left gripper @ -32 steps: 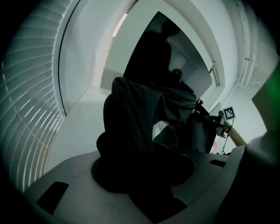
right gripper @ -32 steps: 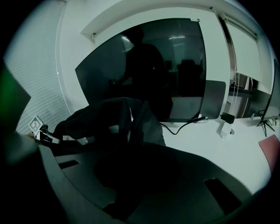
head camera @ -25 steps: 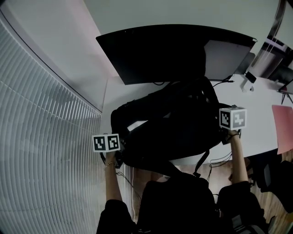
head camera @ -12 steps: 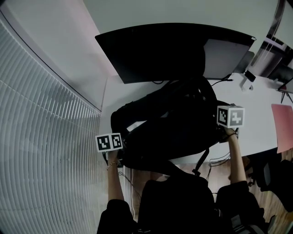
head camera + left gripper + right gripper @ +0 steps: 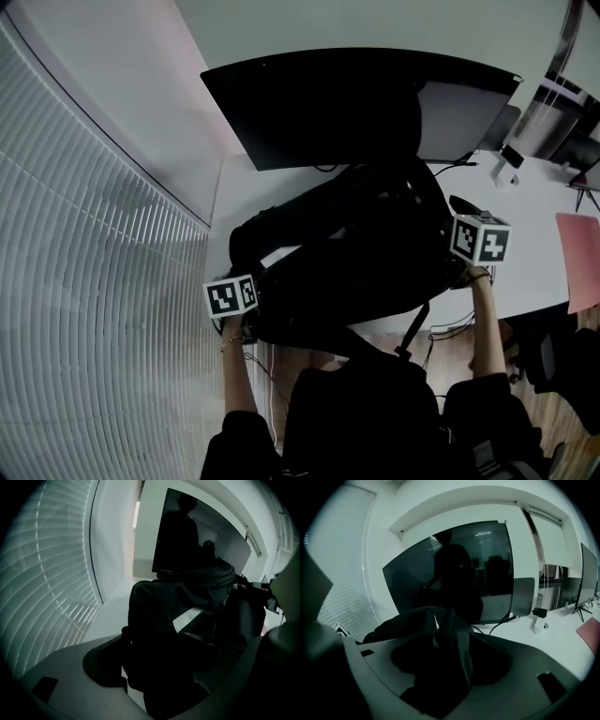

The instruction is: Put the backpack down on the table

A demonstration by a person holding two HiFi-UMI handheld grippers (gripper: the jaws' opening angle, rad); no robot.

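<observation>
Backpack (image 5: 347,253) is down. It's black and lying flat near the front-left corner of the white surface (image 5: 530,267), right in front of the big curved monitor (image 5: 356,103). It hasn't budged since a second ago.

What changed is that both grippers have just been opening. The left gripper (image 5: 176,663) now stands wide with the bag's dark bulk between its jaws, not pinched. Its marker cube (image 5: 231,296) has slid a touch toward the bag. The right gripper (image 5: 440,667), at the bag's right end, is wide too, with a fold of fabric standing loose between its jaws.

Can't tell if the bag is zipped or what's inside, it's just a black blob. A strap (image 5: 412,328) dangles off the front edge, and the person's body (image 5: 366,422) hides part of that edge. The pink sheet (image 5: 583,262) at the right edge is cut off.
</observation>
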